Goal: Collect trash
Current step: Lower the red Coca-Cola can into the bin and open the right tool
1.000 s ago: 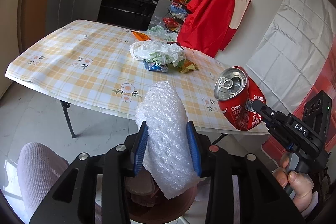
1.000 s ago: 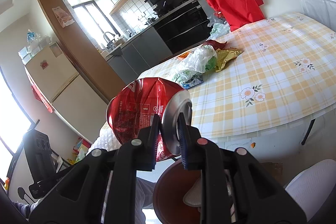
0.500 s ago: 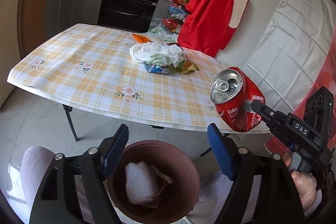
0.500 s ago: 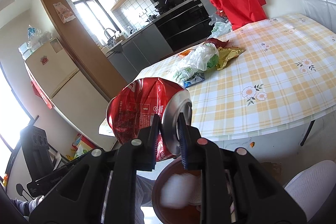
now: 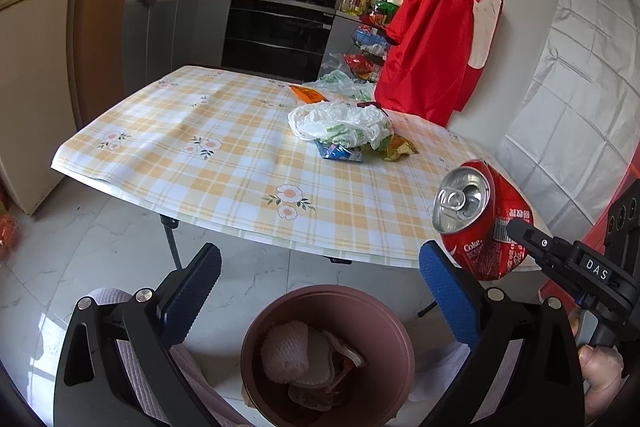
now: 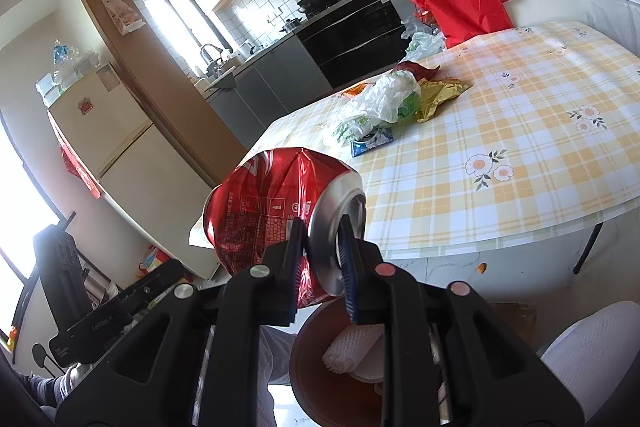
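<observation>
My left gripper (image 5: 320,295) is open and empty above a brown waste bin (image 5: 384,315) on the floor. A white foam net (image 5: 288,355) lies inside the bin on other trash. My right gripper (image 6: 322,247) is shut on the rim of a crushed red Coke can (image 6: 264,203), held up to the right of the bin; the can also shows in the left wrist view (image 5: 484,223). The bin shows below it in the right wrist view (image 6: 308,359). A white plastic bag (image 5: 340,123) and several wrappers lie on the checked table (image 5: 200,155).
A blue wrapper (image 5: 340,153) and a gold wrapper (image 5: 400,149) lie by the bag, an orange one (image 5: 306,93) behind it. A red apron (image 5: 436,39) hangs on the wall to the right. My knees flank the bin.
My left gripper opened and dropped the white foam net into the bin. The right gripper kept hold of the can, which sank slightly.
</observation>
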A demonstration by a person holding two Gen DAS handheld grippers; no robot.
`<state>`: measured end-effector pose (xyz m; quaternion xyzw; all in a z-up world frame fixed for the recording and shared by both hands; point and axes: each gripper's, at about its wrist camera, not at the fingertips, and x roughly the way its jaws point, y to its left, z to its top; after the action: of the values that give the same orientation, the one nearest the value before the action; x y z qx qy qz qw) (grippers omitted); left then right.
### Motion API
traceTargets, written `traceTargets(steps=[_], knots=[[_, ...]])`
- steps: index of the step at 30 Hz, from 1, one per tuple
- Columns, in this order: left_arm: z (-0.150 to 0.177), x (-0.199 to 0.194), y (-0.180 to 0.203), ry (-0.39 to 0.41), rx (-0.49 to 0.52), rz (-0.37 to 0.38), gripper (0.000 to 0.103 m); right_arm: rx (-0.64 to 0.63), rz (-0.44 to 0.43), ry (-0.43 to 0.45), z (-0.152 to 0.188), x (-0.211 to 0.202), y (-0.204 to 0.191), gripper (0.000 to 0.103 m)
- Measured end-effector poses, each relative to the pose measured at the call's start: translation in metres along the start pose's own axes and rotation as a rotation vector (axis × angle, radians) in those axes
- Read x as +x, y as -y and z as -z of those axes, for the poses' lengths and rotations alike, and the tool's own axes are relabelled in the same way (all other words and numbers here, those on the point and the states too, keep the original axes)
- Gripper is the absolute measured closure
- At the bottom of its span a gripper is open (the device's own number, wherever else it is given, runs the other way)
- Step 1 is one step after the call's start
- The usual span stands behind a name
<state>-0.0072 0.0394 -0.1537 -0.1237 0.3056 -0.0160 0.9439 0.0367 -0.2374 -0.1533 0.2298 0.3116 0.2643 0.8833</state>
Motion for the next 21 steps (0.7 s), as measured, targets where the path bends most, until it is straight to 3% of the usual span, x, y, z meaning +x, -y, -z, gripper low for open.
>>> traceTargets(steps=[7, 10, 21], knots=[[0.000, -0.004, -0.005, 0.018, -0.016, -0.026, 0.006, -0.023, -0.009, -0.041, 0.004, 0.008, -0.004, 0.082], [0.000, -0.005, -0.004, 0.023, -0.015, -0.026, 0.006, -0.023, -0.020, -0.057, 0.006, 0.011, -0.005, 0.075], [0.002, -0.004, -0.004, 0.017, -0.022, -0.028, 0.006, -0.013, 0.040, -0.055, 0.007, 0.010, -0.003, 0.019]])
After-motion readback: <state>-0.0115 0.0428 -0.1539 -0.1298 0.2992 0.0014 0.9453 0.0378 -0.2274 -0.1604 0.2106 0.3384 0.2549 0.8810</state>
